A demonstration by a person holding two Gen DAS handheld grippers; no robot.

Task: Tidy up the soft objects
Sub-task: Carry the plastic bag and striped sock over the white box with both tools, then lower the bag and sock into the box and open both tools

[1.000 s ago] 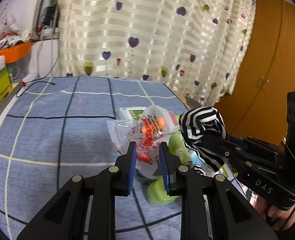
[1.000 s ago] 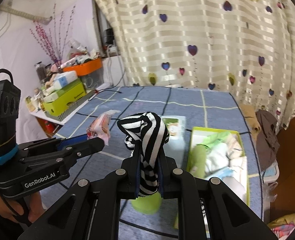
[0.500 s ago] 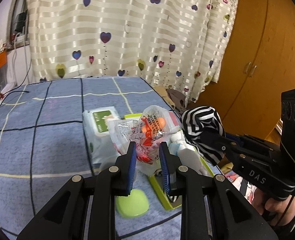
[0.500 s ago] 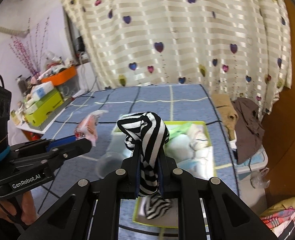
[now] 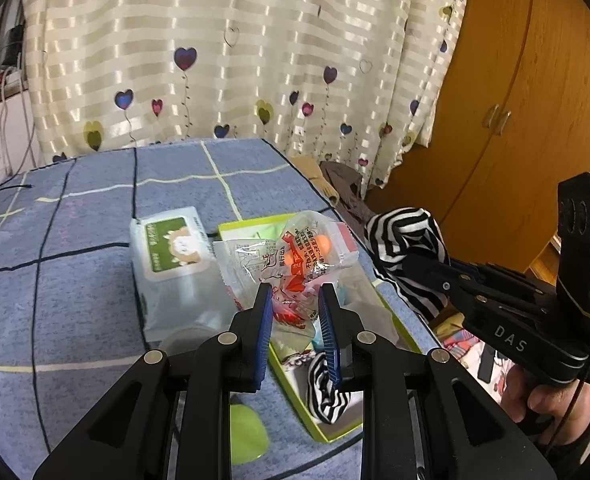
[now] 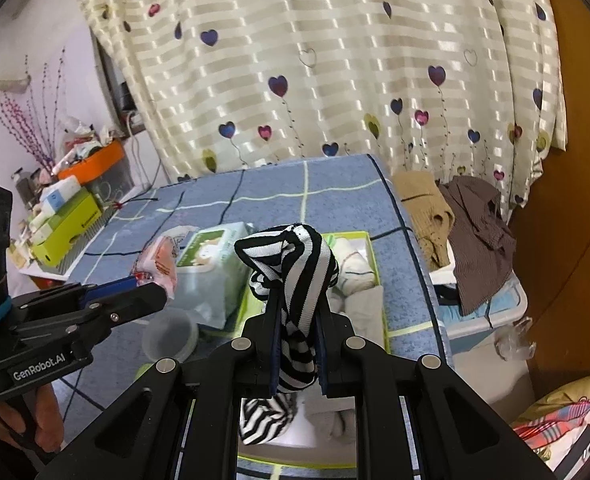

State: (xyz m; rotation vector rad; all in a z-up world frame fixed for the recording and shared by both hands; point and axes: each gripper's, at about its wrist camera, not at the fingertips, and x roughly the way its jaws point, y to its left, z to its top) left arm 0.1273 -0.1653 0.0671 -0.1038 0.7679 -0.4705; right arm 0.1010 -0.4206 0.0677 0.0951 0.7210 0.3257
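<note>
- The left gripper [image 5: 294, 303] is clamping a crinkly clear snack packet [image 5: 291, 258] with red print, its blue pads partly closed on the packet's lower edge, and the packet is standing up above the fingers.
- The right gripper [image 6: 297, 316] is squeezing a black-and-white striped cloth [image 6: 295, 264], jaws pressed tight on it; the cloth is bunching up above the fingertips and a striped tail is dangling below them.
- Both loads are hanging over a lime-green tray [image 6: 369, 240] sitting on the blue checked bedcover [image 5: 75, 272]; the tray is already carrying pale folded fabrics, and in the left view another striped piece is lying at its near end.
- A green-labelled wet-wipe pack [image 5: 169, 248] is lying just beside the tray, on its left in both views.
- A clear plastic cup [image 6: 171, 334] is standing near the wipe pack's front corner, and a lime-green lid [image 5: 247, 436] is lying on the cover below the left fingers.
- A hand [image 5: 551, 400] is gripping the right tool's handle at the edge of the left view.
- Behind, a heart-print curtain [image 6: 315, 80] is hanging, with brown clothes [image 6: 475, 228] piled beside the bed.
</note>
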